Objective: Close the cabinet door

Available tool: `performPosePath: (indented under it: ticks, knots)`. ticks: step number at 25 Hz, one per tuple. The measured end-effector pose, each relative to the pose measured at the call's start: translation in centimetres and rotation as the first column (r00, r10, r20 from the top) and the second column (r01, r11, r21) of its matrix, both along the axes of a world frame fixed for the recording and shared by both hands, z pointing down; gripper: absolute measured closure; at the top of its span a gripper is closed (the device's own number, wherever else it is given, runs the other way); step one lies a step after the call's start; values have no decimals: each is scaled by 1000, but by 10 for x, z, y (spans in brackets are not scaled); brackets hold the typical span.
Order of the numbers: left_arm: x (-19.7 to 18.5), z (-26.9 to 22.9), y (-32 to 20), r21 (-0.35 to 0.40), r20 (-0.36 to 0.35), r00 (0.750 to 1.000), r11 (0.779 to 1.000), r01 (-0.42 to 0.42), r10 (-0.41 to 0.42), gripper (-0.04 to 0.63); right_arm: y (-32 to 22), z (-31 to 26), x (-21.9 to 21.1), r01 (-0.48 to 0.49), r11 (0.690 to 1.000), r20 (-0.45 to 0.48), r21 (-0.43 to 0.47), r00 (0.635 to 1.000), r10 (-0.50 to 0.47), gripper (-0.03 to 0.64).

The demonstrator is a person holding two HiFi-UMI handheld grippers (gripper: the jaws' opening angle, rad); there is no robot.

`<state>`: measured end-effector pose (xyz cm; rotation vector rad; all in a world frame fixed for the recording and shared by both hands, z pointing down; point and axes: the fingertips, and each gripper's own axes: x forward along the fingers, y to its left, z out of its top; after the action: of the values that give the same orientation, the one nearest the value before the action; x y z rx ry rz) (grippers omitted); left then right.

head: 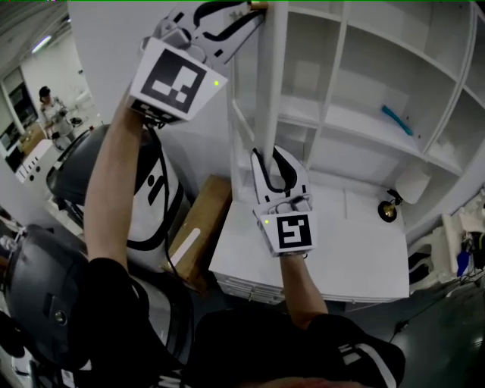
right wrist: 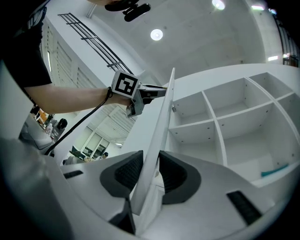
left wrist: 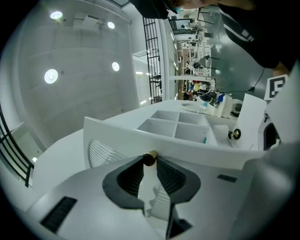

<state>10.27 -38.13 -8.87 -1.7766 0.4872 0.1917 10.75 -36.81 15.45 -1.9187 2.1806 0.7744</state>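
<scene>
door: your door stands wide open, edge-on to you, sticking out from the cabinet front at its left side.
door edges: the top end carries a brass knob. the lower end sits near the left end of the counter.
room, right: the shelves are open and mostly bare. a teal item lies on one shelf. a brass fitting sits low at the counter's far right, well apart from the door.
room, left: a box leans by the counter's left edge, below the door.
left arm: raised high, bare forearm running up to the marker cube. your left gripper reaches right to the door's top end.
right arm: low, short reach straight ahead. your right gripper points up at the door's lower end.
left fingers: closed on the knob, one pad each side, both touching it. the door board runs across just behind.
right fingers: clamped on the door edge, board betw. both pads, no gap seen. in the right gripper view the board leans a bit to the right as it rises, w/ the cabinet shelves open to its right.
</scene>
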Motion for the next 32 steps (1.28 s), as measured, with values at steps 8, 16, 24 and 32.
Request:
performPosePath:
  ticks: [8,16,24,32]
  knots:
    - [27,-1,7,-1,26,998,999,-54,54,502,-1,0,30,28,999,20,-24,999,-27,500]
    - [61,-3,10,17,28,999,999,-41,40,502,-7,-3,67,-9,998,53,-58,999,12,500]
    - [102,-2,-1,14,29,999,999,-32,32,503,-23,1,111,-2,996,123,-88,992,13,500]
    - [130,-4,-8,-27,38,998,998,-50,51,505,-33,0,137,5,995,172,-101,985,13,498]
